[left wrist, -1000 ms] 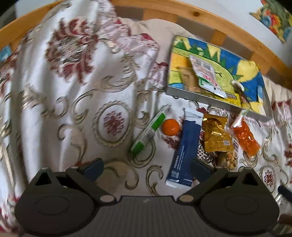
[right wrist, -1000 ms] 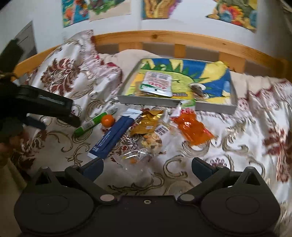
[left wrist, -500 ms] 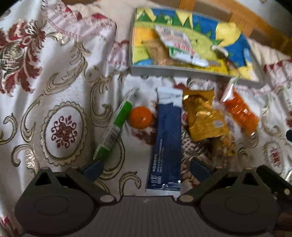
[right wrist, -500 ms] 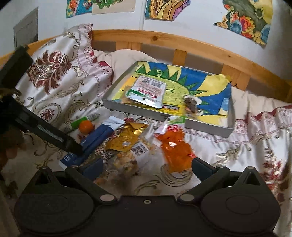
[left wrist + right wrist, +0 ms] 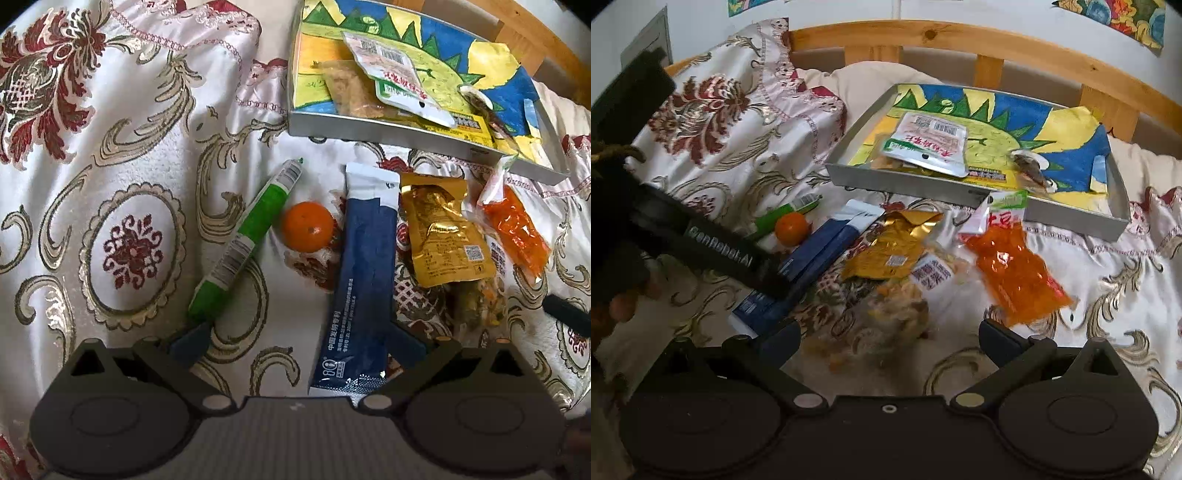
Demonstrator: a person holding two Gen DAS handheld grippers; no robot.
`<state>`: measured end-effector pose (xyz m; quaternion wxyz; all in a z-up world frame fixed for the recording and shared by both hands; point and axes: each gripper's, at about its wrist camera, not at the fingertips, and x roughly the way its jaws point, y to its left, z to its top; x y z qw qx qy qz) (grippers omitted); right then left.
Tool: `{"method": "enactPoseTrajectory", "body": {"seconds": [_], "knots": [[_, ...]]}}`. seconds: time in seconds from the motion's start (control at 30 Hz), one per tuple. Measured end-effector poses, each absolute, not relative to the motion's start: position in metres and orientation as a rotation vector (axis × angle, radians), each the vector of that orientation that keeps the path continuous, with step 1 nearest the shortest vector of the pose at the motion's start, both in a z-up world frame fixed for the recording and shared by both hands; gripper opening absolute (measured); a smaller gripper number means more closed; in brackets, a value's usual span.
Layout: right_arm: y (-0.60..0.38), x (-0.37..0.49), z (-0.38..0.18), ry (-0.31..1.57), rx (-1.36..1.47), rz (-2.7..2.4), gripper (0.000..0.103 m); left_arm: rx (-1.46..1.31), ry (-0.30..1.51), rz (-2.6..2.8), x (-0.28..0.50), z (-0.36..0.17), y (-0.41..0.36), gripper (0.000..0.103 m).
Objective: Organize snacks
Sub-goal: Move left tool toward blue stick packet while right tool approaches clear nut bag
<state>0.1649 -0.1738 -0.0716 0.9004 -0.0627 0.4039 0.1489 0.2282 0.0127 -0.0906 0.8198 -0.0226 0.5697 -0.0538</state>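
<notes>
Jaws of left gripper (image 5: 295, 341) and right gripper (image 5: 888, 338) spread, empty; blue sachet (image 5: 364, 273) may slip on the soft bed (image 5: 122, 155).

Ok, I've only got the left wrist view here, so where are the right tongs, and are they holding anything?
Observer: The right tongs are open and empty, low over the clear plastic bag of mixed snacks.
Operator: And what's behind the tray?
Observer: Behind the grey rectangular tray there is a cream pillow, then a slatted wooden headboard.
Operator: Can you read the top of the orange packet?
Observer: The clear packet of orange snacks has a green and white header with red characters, and it leans against the tray's near wall.
</notes>
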Motion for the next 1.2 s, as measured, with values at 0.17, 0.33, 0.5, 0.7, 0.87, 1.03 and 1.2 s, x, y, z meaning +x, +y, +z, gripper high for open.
{"method": "enactPoseTrajectory", "body": {"seconds": [0.17, 0.33, 0.5, 0.7, 0.87, 1.03, 1.2], "knots": [[-0.178, 0.177, -0.079, 0.846, -0.143, 0.248, 0.102, -0.028, 1.195, -0.133, 0.225, -0.09, 0.009, 0.102], [-0.186, 0.174, -0.077, 0.882, -0.198, 0.2, 0.102, 0.023, 1.132, -0.157, 0.219, -0.085, 0.002, 0.102], [-0.179, 0.161, -0.073, 0.834, -0.384, 0.156, 0.102, 0.125, 1.102, -0.16, 0.216, -0.087, -0.01, 0.102], [-0.186, 0.162, -0.07, 0.845, -0.301, 0.149, 0.102, 0.157, 1.038, -0.184, 0.215, -0.09, -0.017, 0.102], [-0.188, 0.166, -0.074, 0.869, -0.247, 0.152, 0.102, 0.202, 1.018, -0.194, 0.218, -0.096, -0.021, 0.102], [-0.188, 0.165, -0.074, 0.873, -0.238, 0.148, 0.102, 0.131, 1.05, -0.197, 0.223, -0.1, -0.016, 0.102], [-0.191, 0.165, -0.074, 0.865, -0.19, 0.168, 0.102, 0.057, 1.109, -0.199, 0.229, -0.104, -0.01, 0.102]]}}
